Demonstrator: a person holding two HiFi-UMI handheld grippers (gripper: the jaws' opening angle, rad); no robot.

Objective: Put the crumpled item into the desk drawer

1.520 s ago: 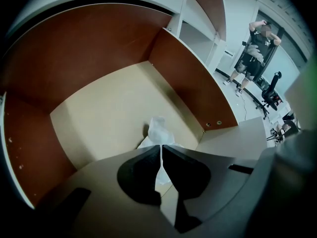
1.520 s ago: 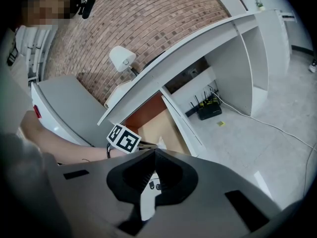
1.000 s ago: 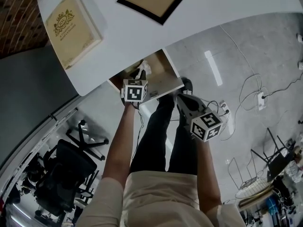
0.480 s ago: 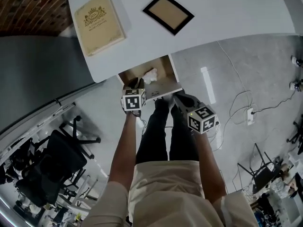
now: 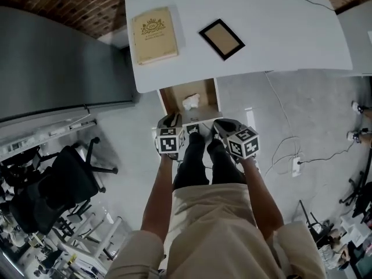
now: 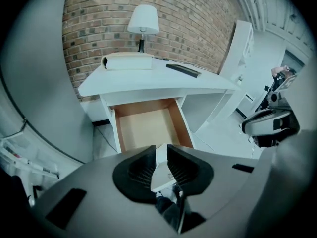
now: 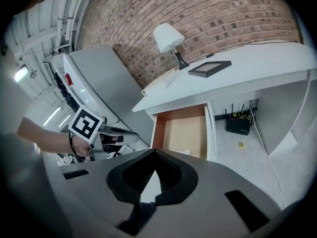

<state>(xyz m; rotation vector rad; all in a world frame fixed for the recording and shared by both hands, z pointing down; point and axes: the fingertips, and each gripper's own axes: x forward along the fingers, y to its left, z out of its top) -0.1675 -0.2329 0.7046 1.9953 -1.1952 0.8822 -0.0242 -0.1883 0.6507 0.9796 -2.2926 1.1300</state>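
While the left gripper [image 6: 161,150] hovers right at the front of the drawer [image 6: 148,128], its jaws stand a narrow slit apart. Nothing sits between them; only the drawer's white front panel shows through the gap. Over to the right gripper [image 7: 152,152]: its jaws meet at the tips, empty as well, and they point at the drawer from its front right.

From the head view, the two grippers sit side by side along the drawer's front edge, the left one at the left corner and the right one at the right corner. Whether either one touches the panel, I can't tell. The person's legs [image 5: 197,156] stand just in front of the drawer, between the two grippers.

And the crumpled item [image 5: 190,102]? It's in! It is a white wad lying on the drawer's wooden bottom, about midway between the side walls and clear of both grippers. The drawer is open, pulled out from under the desk [image 5: 279,34].

On the desk top behind the drawer, a cream book [image 5: 153,35] lies back and to the left. A dark frame [image 5: 221,38] lies back and slightly right, well apart from the book. A white lamp [image 6: 143,20] stands farther back, by the brick wall [image 6: 198,19]. A black chair [image 5: 64,185] stands well off to the drawer's left on the floor.
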